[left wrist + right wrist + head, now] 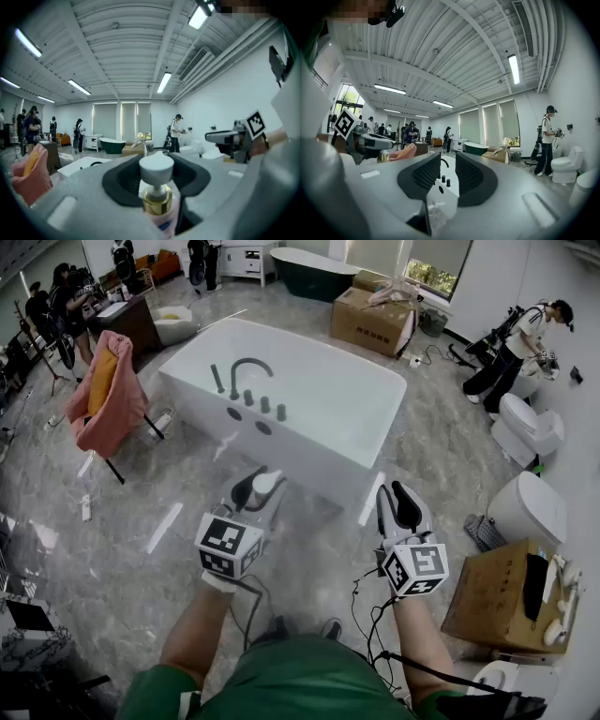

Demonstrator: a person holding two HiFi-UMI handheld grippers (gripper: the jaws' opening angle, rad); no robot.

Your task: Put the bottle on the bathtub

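Jaws clamped on the bottle [267, 482], the left gripper [253, 493] holds it upright near the bathtub [309, 460], ready for the rim. The right gripper [401, 507] waits with jaws apart, empty.

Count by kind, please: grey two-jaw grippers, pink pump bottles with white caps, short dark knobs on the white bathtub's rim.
Grey two-jaw grippers, left gripper and right gripper: 2
Pink pump bottle with white cap: 1
Short dark knobs on the white bathtub: 3
Total: 6
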